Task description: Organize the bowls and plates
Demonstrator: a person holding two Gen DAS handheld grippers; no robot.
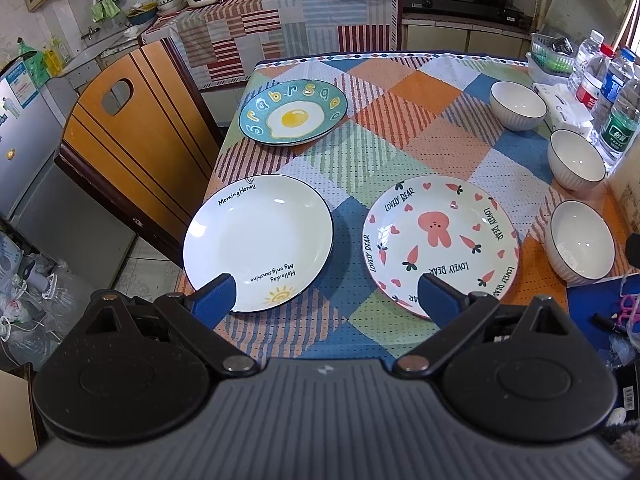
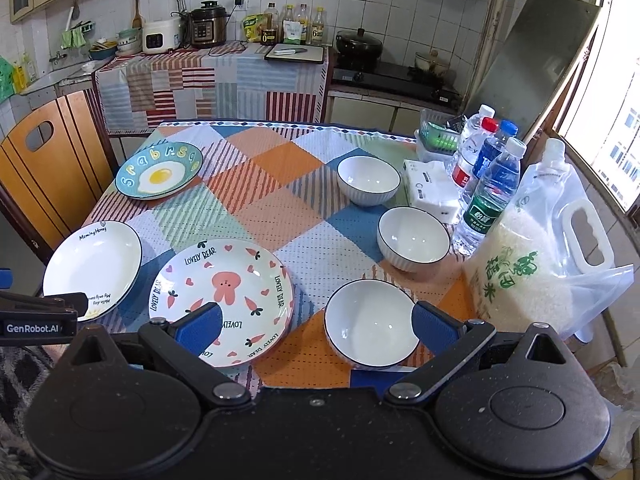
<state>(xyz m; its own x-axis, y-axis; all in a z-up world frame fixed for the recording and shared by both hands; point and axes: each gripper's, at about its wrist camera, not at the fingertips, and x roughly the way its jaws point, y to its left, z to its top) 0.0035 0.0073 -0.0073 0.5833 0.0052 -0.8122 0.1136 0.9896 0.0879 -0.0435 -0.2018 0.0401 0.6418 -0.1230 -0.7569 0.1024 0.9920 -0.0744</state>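
So far nothing is stacked: left of the bear plate (image 1: 440, 240) the sunshine plate (image 1: 258, 240) and egg plate (image 1: 292, 112) are laid apart, right of it three bowls (image 2: 370, 322). Left tongs (image 1: 324, 300) and right tongs (image 2: 318, 326) are held wide apart, empty.

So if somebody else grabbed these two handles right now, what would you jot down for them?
Left gripper: open, empty, above the near table edge.
Right gripper: open, empty, near the closest bowl.
Three plates lie apart: sunshine plate, bear plate, egg plate.
The other two bowls stand apart along the right side.
Done: nothing stacked.
Left: gather plates, gather bowls.
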